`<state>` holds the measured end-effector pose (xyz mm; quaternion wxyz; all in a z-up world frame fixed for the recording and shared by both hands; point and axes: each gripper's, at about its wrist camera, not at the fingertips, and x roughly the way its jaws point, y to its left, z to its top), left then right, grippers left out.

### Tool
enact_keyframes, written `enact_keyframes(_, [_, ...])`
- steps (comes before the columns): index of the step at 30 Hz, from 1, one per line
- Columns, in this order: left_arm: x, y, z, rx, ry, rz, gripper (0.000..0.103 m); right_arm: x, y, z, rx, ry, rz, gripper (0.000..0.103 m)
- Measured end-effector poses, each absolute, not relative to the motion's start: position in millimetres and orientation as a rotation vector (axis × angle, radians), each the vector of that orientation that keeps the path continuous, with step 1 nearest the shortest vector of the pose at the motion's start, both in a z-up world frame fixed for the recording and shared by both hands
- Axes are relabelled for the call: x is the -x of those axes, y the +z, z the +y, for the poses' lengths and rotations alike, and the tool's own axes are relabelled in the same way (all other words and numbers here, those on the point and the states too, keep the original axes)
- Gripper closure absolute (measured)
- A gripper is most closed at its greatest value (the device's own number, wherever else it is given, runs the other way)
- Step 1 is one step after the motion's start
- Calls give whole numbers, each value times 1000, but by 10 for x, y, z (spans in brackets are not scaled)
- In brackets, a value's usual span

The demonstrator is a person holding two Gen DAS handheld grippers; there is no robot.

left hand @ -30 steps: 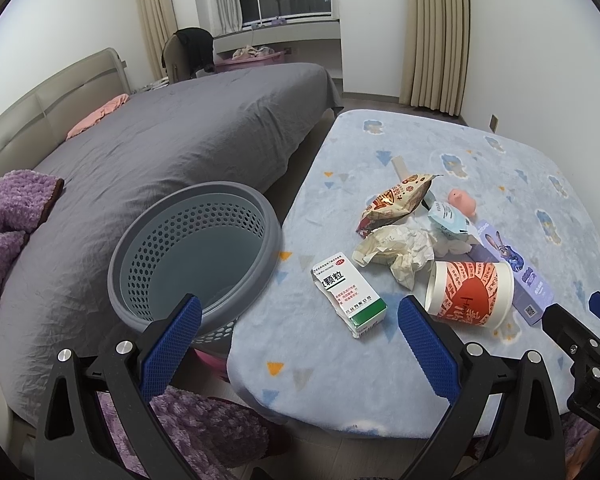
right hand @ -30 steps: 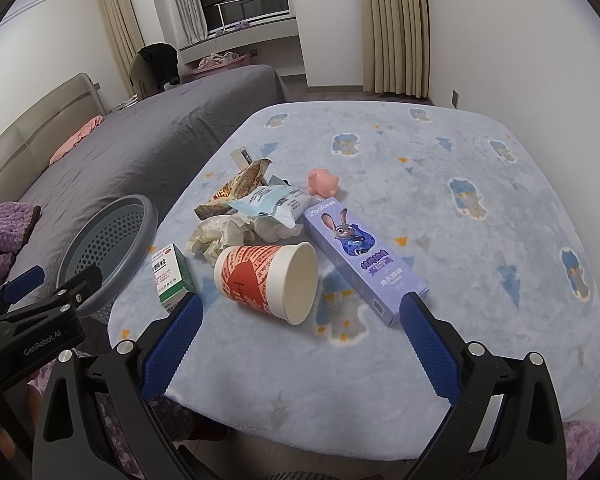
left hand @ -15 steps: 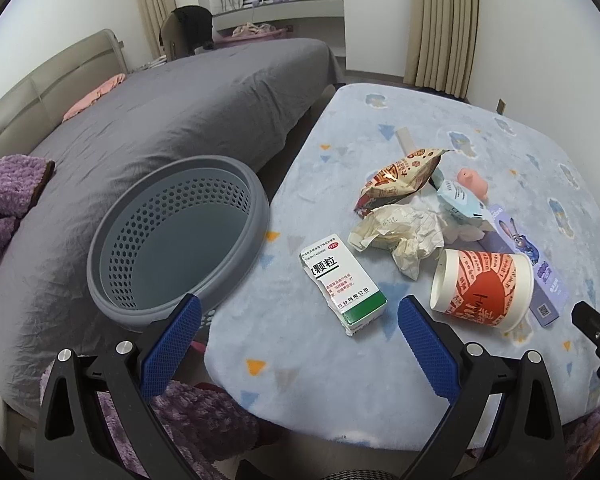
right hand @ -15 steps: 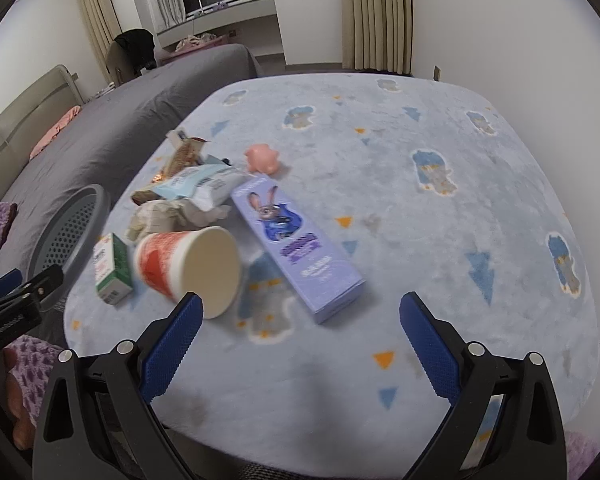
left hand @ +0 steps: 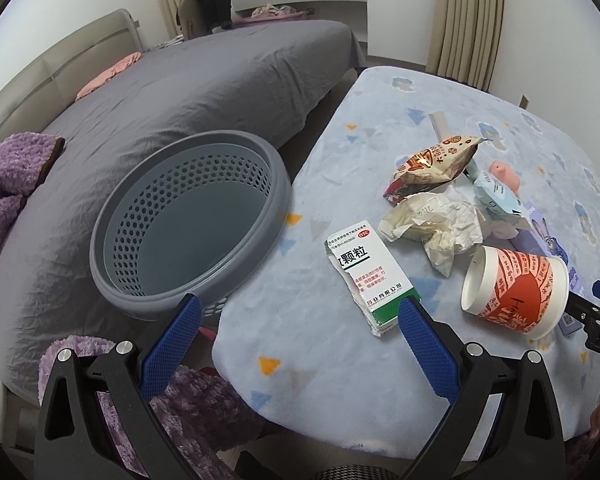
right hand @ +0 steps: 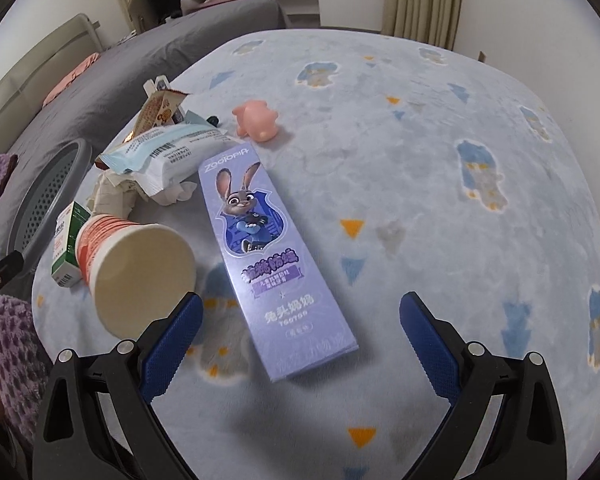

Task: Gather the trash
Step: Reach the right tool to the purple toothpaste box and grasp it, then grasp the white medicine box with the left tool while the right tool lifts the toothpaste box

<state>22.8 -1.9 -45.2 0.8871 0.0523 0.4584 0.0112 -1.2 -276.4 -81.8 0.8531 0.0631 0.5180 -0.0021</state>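
Trash lies on a blue patterned blanket (left hand: 324, 380): a white-green medicine box (left hand: 366, 274), crumpled paper (left hand: 436, 226), a snack bag (left hand: 432, 164), a red-white paper cup (left hand: 514, 292) on its side, and a purple toothpaste box (right hand: 266, 256). A grey perforated basket (left hand: 188, 220) stands to the left. My left gripper (left hand: 296, 316) is open and empty, just short of the medicine box. My right gripper (right hand: 300, 316) is open and empty over the near end of the toothpaste box. The cup (right hand: 136, 268) lies to its left.
A pink toy pig (right hand: 258, 122) and a light-blue wrapper (right hand: 168, 154) lie beyond the toothpaste box. A grey bed (left hand: 172, 80) stands behind the basket. A purple fuzzy blanket (left hand: 0, 184) lies at the left. The blanket's front edge (left hand: 340, 432) is near.
Both grippers have moved forward and down toward the blanket. The medicine box and the toothpaste box now sit closer between the fingers. Nothing on the blanket has moved.
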Motion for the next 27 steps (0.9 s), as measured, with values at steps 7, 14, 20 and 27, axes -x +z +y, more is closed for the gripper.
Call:
enact_keyframes(7, [-254, -484, -44, -105, 19, 964, 6, -185, -902, -2722, -64, 19, 1104, 9])
enact_keyframes(14, [-256, -505, -72, -99, 20, 976, 6, -294, -910, -2652, -38, 42, 1085, 10])
enact_keyframes(20, [-246, -498, -104, -99, 20, 971, 6, -339, -959, -2608, -27, 66, 1100, 43])
enact_keyframes(27, [-235, -498, -122, -81, 13, 979, 6, -266, -888, -2666, -72, 72, 1071, 59])
